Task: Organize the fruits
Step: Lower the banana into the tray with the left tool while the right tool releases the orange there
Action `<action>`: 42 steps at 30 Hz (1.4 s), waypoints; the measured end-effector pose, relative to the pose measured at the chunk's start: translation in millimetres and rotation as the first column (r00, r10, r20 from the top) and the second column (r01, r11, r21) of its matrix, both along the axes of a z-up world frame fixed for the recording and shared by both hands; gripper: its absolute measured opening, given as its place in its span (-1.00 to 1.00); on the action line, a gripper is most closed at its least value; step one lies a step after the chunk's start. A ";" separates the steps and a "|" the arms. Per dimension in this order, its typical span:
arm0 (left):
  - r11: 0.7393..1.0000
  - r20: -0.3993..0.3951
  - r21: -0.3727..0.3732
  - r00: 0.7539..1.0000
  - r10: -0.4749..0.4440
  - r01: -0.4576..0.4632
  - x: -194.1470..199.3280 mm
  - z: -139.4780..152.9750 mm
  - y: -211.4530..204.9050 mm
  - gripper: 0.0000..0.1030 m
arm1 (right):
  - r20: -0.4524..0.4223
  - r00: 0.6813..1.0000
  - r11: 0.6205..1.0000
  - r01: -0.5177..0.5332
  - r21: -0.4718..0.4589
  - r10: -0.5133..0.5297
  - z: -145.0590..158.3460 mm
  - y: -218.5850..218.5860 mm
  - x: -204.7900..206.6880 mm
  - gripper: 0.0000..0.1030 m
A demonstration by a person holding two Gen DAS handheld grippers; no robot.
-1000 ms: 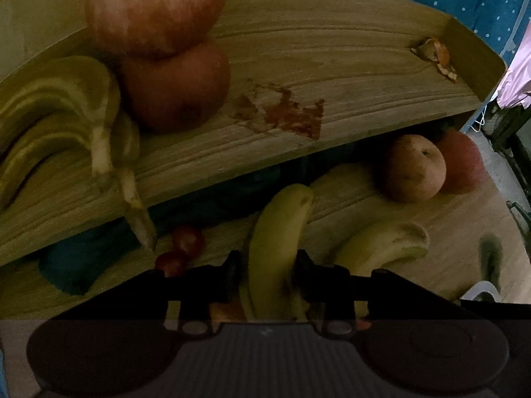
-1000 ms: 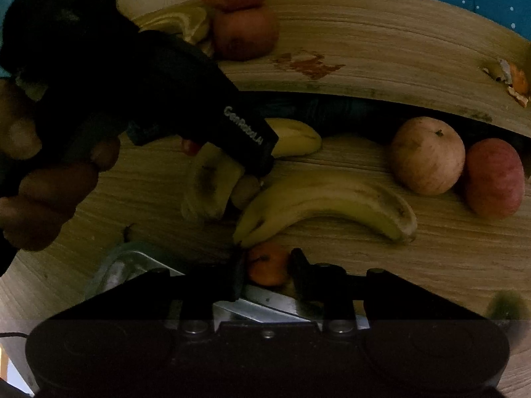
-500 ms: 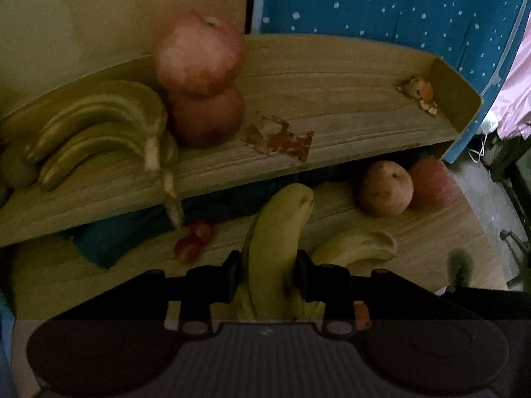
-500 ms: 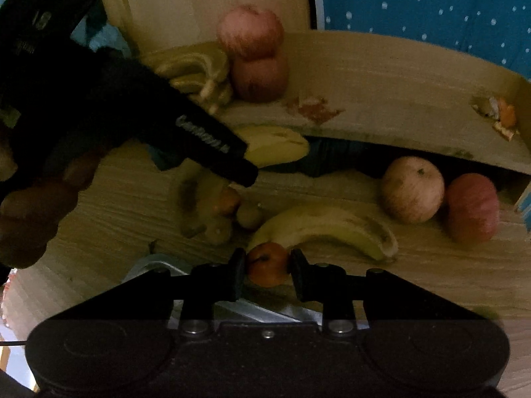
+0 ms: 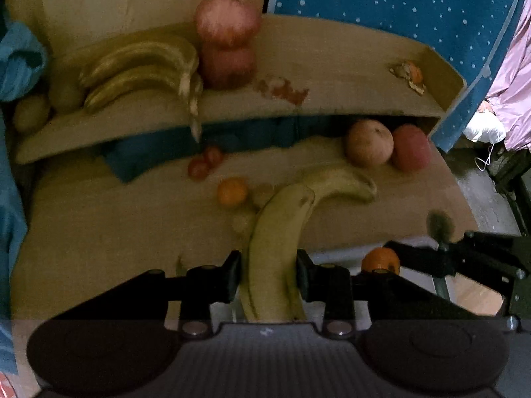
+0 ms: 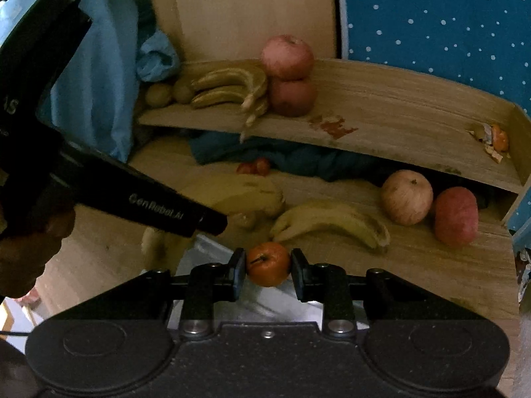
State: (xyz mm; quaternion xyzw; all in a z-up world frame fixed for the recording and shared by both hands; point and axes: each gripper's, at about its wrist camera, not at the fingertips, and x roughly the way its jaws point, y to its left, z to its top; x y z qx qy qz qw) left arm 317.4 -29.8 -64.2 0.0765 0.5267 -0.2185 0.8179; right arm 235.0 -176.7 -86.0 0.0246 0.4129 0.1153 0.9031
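Observation:
My left gripper [image 5: 268, 267] is shut on a yellow-green banana [image 5: 278, 238], held lengthwise above the lower wooden board. My right gripper [image 6: 268, 265] is shut on a small orange fruit [image 6: 268, 263]; the same fruit [image 5: 380, 260] shows at the lower right of the left wrist view. On the upper shelf [image 6: 381, 112] lie a banana bunch [image 6: 229, 88] and two stacked red apples [image 6: 288, 76]. The lower board carries a loose banana [image 6: 332, 222], a pale apple [image 6: 406, 197] and a red apple [image 6: 456, 215].
A small orange fruit [image 5: 231, 191] and small red fruits [image 5: 205, 162] lie on the lower board near blue cloth [image 6: 298, 157]. Peel scraps [image 6: 494, 139] sit at the shelf's right end. A metal tray [image 6: 205, 252] lies below my grippers. A hand [image 6: 30, 248] holds the left gripper's body.
Both grippers have pulled back and up from the shelf, each still holding its fruit. The shelf and fruits look smaller and farther away now.

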 end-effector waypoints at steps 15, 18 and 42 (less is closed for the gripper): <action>0.999 -0.084 0.050 0.996 0.014 -0.010 -37.7 -27.9 11.7 -0.26 | -0.110 0.992 0.998 -0.069 -0.001 0.069 -22.2 1.8 -23.6 -0.41; 0.998 -0.101 0.068 0.995 0.017 -0.010 -41.0 -32.9 13.7 -0.26 | -0.130 0.989 0.997 -0.076 0.005 0.076 -31.1 1.3 -25.3 -0.40; 0.996 -0.164 0.093 0.986 0.020 -0.005 -45.4 -46.6 16.6 -0.25 | -0.200 0.977 0.997 -0.074 -0.003 0.072 -61.9 3.6 -24.7 -0.40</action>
